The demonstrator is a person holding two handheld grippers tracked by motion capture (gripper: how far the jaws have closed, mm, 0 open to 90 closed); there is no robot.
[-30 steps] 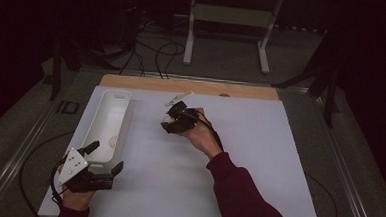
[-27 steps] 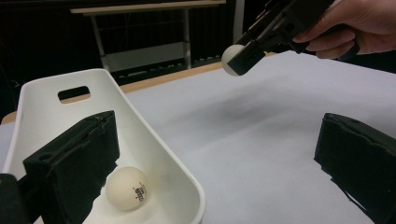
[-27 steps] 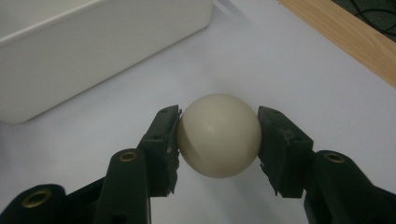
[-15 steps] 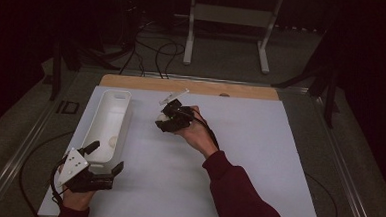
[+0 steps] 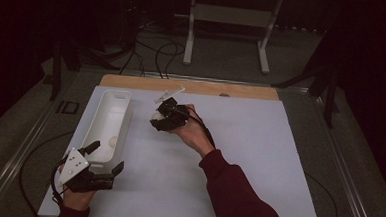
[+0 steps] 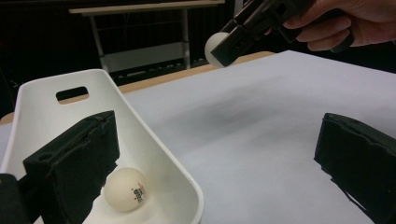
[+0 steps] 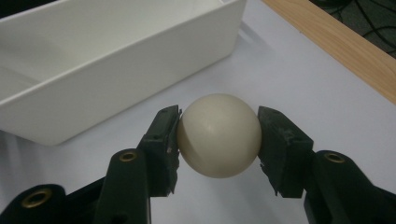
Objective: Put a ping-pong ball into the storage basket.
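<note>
A cream-white ball [image 7: 218,135] is clamped between the two black jaws of the right gripper [image 7: 218,140], one pad pressed to each side of it. In the high view the right gripper [image 5: 166,118] is seen over the middle of the tabletop [image 5: 258,157], just right of the far half of the white tray [image 5: 124,97], and the ball [image 5: 156,116] shows as a pale spot at its left tip. In the left gripper view the same ball [image 6: 212,49] is seen raised above the white sheet, apart from it, gripped at the end of the right gripper [image 6: 224,46], which is held by a hand [image 6: 355,21] entering from the upper right. In the right gripper view the tray's long side wall [image 7: 121,70] lies just beyond the ball, not touching it, and a wooden strip [image 7: 336,46] runs along the far edge of the sheet.

The left gripper [image 5: 103,161] is held at the near left corner of the tabletop, at the near end of the tray. Its jaws are spread wide and nothing is grasped between them; one jaw stands in front of the tray's near end, the other over bare sheet. A second ball [image 6: 125,189], bearing a small printed mark, rests on the floor of the tray [image 6: 187,186] near that end; in the high view it [image 5: 113,141] is seen in the near half of the tray. A handle slot [image 6: 72,94] is cut in the tray's far end wall.
</note>
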